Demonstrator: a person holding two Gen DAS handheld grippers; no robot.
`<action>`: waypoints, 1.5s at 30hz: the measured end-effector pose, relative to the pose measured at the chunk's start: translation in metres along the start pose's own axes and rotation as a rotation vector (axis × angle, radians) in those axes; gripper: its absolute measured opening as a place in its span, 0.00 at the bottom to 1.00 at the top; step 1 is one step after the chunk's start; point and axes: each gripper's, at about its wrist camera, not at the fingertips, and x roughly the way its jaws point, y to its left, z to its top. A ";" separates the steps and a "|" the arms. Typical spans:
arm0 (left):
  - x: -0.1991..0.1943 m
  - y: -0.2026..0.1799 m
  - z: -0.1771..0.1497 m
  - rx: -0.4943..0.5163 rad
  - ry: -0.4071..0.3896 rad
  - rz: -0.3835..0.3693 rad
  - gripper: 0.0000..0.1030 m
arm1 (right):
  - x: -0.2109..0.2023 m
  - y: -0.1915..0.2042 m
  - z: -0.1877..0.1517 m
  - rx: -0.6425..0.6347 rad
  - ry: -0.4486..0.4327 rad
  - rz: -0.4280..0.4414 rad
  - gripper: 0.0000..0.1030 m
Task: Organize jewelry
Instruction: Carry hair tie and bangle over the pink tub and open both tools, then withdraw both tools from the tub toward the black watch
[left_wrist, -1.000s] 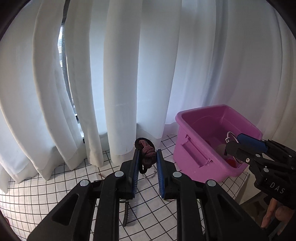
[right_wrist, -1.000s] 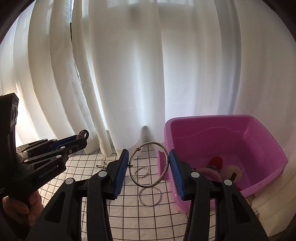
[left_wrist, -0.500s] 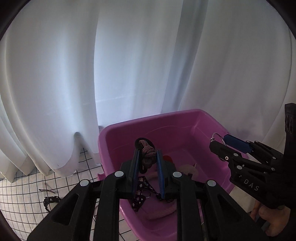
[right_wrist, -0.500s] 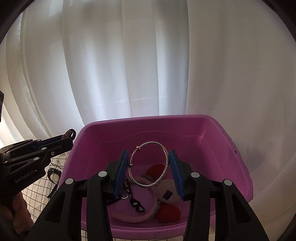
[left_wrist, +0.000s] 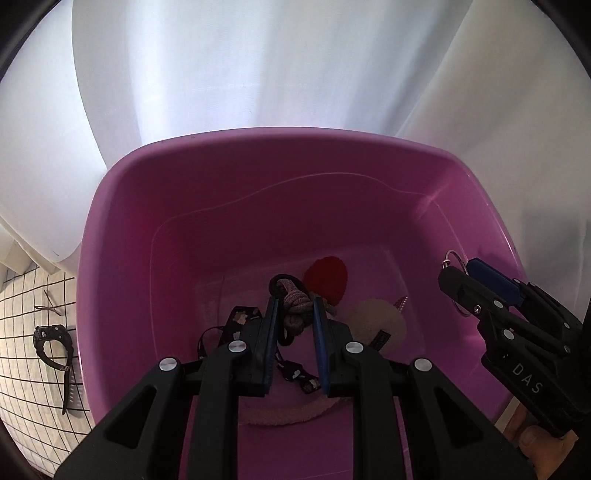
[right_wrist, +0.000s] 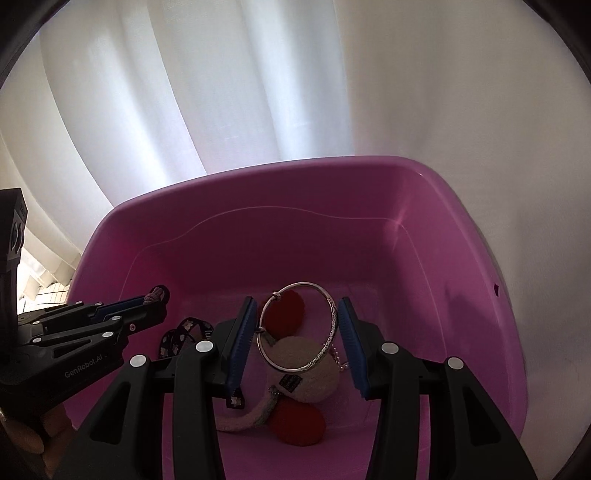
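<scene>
My left gripper (left_wrist: 294, 314) is shut on a knotted mauve hair tie (left_wrist: 295, 308) with a black loop, held over the inside of the pink tub (left_wrist: 280, 147). My right gripper (right_wrist: 297, 332) is shut on a silver bangle (right_wrist: 334, 321), which stands upright between the blue pads above the same tub (right_wrist: 258, 177). Each gripper shows in the other's view: the right gripper (left_wrist: 458, 275) at the tub's right side, the left gripper (right_wrist: 157, 295) at its left. On the tub floor lie a fluffy headband (right_wrist: 306, 369) with red pompoms and a dark patterned strap (left_wrist: 236, 321).
A black wristwatch (left_wrist: 50, 338) and a thin dark clip (left_wrist: 50, 308) lie on the white grid-patterned cloth (left_wrist: 22, 365) left of the tub. White curtains (left_wrist: 295, 66) hang close behind the tub. A hand (right_wrist: 26, 435) grips the left gripper's handle.
Both grippers have swung from over the grid cloth to over the tub and sunk toward its inside, each still holding its item. The tub now fills both views.
</scene>
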 end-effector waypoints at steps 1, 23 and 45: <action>0.000 0.000 0.000 0.001 -0.001 0.010 0.18 | 0.002 -0.001 0.001 -0.001 0.005 0.003 0.43; -0.017 -0.008 -0.005 -0.036 -0.058 0.074 0.80 | 0.011 -0.006 0.013 -0.028 0.033 0.011 0.69; -0.070 0.020 -0.020 -0.090 -0.140 0.085 0.93 | -0.004 0.022 0.022 -0.082 -0.015 0.089 0.72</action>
